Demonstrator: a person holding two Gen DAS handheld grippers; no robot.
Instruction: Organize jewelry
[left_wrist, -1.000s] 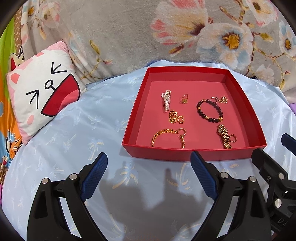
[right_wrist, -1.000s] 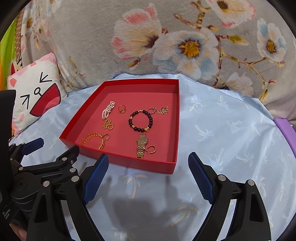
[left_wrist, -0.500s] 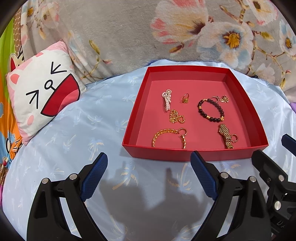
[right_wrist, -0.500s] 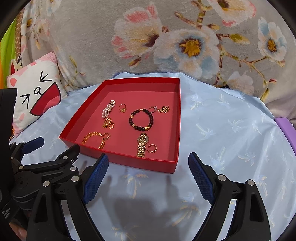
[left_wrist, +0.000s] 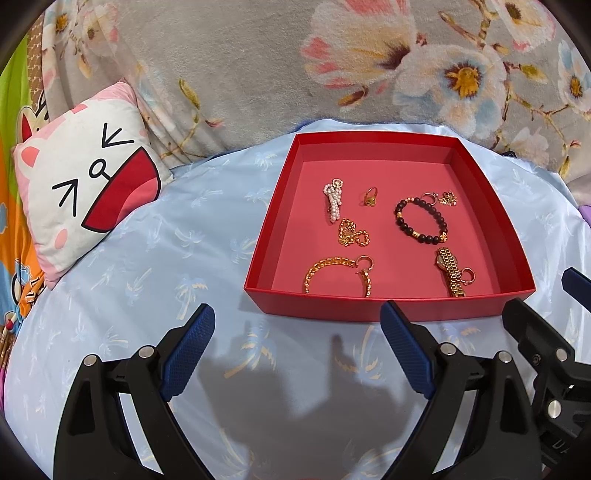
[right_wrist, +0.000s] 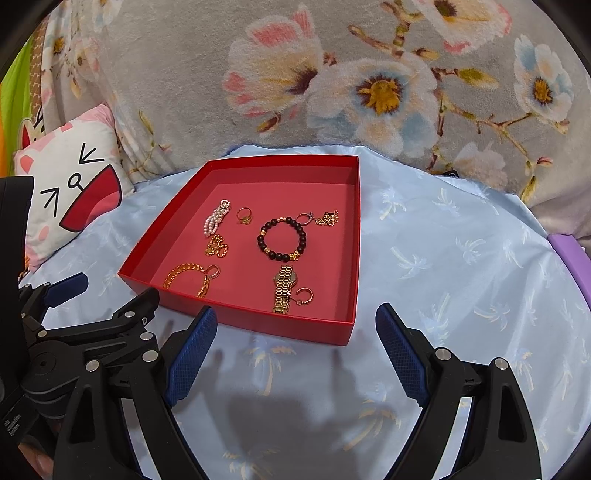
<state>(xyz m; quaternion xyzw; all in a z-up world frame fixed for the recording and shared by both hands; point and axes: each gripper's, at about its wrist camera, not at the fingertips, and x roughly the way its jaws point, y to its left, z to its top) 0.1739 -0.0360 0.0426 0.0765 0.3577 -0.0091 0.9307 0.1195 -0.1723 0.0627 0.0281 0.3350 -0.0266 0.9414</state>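
nothing has shifted: red tray (left_wrist: 388, 308) and both wide-jawed grippers stay put.

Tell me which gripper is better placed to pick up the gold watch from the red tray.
Probably right. The gold watch lies just beyond the right gripper, near the red tray front wall. For the left gripper it sits off to the right. Both are open.

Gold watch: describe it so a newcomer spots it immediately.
Find the red tray on the pale blue sheet. The gold watch lies in its near right area, just below the dark bead bracelet. It alone has a round dial on a flat link band, with a small hoop earring beside it.
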